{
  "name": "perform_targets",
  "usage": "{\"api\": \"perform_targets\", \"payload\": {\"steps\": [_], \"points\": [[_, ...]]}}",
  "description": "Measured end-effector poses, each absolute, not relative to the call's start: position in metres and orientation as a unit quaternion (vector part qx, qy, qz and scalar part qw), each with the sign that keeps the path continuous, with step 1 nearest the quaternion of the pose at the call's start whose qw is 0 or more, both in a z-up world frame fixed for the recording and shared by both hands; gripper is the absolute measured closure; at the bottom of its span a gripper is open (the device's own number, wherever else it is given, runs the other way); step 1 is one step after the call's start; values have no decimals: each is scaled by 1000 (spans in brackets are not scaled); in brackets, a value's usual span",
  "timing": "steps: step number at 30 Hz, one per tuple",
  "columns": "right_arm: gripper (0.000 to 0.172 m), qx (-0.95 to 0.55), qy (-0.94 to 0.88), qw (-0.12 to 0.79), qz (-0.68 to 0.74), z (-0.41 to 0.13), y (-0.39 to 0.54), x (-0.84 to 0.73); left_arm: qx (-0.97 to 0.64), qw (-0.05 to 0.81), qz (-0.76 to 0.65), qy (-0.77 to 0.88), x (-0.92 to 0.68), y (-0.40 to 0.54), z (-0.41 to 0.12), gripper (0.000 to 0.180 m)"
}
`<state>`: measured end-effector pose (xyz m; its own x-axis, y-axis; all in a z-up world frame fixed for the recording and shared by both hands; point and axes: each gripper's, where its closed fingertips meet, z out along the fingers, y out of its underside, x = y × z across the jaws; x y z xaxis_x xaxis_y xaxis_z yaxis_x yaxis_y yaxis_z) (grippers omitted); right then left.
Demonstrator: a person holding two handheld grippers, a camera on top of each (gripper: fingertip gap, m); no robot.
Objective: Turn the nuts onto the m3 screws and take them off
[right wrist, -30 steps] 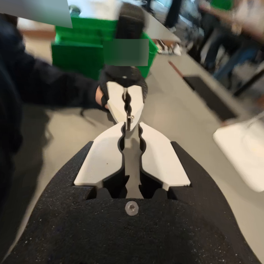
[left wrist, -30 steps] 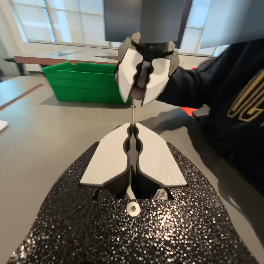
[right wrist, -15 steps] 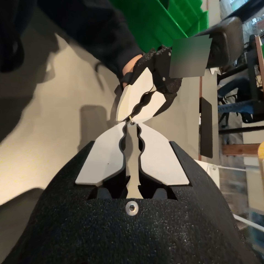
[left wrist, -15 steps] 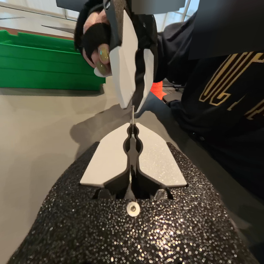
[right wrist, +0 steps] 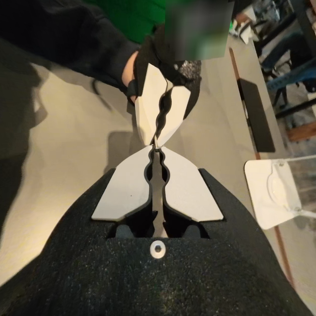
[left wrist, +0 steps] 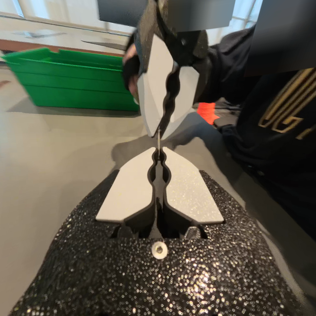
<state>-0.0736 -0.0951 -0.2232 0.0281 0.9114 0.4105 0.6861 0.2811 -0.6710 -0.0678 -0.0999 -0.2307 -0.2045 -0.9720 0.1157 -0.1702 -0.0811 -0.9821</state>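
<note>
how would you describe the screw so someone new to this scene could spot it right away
Start at the grey table with the green bin on it, then find where the two white-fingered grippers meet tip to tip above it. The screw is the thin silver pin bridging the left gripper and right gripper, the only metal sliver between them.

Black speckled hand-held gripper (left wrist: 159,150), white fingers (left wrist: 130,188); black sleeve (right wrist: 68,39), fingerless glove (right wrist: 145,68).

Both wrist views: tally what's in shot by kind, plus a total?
Grippers: 2, left, right
Screws: 1
Nuts: 1
Green bins: 1
White trays: 1
Total: 6
</note>
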Motion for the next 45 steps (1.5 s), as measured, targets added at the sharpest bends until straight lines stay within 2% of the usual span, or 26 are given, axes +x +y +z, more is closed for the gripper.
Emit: {"api": "perform_targets", "payload": {"steps": [1, 5, 14, 18, 24, 31, 36, 45], "points": [[167, -604, -667, 413, 141, -225, -94, -72, -508, 390, -526, 560, -68, -97, -229, 179], [167, -655, -605, 416, 180, -229, -91, -70, -508, 428, -503, 553, -66, -92, -223, 179], [166, -673, -536, 419, 290, -221, -94, -74, -495, 440, -511, 548, -67, -93, -218, 179], [154, -639, -547, 465, 276, -215, -93, -74, -483, 450, -533, 529, -70, -92, -209, 179], [156, -614, -526, 526, 264, -204, -91, -74, -471, 460, -562, 501, -76, -89, -198, 179], [146, -582, -395, 607, 371, -170, -84, -79, -461, 471, -586, 471, -77, -88, -189, 179], [144, -549, -358, 620, 432, -158, -86, -96, -447, 464, -629, 436, -80, -88, -179, 179], [146, -539, -355, 616, 451, -158, -83, -109, -443, 461, -638, 430, -80, -88, -177, 179]]}}
